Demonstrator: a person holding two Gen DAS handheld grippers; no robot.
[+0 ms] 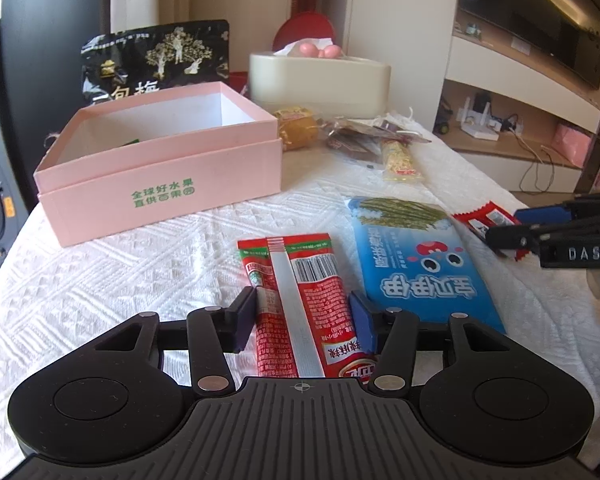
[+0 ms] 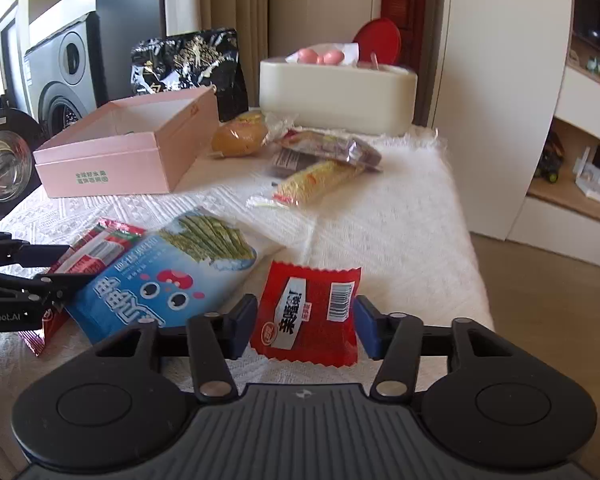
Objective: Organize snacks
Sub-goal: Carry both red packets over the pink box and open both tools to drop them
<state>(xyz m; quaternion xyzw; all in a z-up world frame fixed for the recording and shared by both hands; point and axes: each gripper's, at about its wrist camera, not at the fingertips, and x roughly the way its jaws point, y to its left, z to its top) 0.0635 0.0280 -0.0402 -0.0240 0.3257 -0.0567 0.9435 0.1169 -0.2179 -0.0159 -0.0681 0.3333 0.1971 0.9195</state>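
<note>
Your left claw point(image 1: 306, 322) is spread around the long red sausage packet point(image 1: 300, 304), one pad on each long edge, the packet lying flat on the tabletop point(image 1: 120, 280) with its far end pointing away from you. The pads sit just beside the wrapper's edges; whether they touch it yet you cannot tell. You straddle it across its narrow width, probably because that is the only span the claw can close on.

Your right claw point(image 2: 306, 326) is likewise spread, with the small red snack pouch point(image 2: 310, 316) between its pads, barcode side up. It looks tipped up slightly toward the camera, so you may already be nipping its sides, though the gap at the right pad suggests not.

Between your two claws lies the blue seaweed snack bag point(image 2: 168, 280), overlapping the sausage packet's right side.

Ahead and to the left of both claws stands the open pink box point(image 1: 160, 168), its mouth upward, the likely home for these snacks. Beyond the right claw, the yellow noodle snack point(image 2: 320, 182), a dark wrapped bar point(image 2: 328, 152) and a round yellow cake point(image 2: 240, 138) wait loose beside the box
</note>
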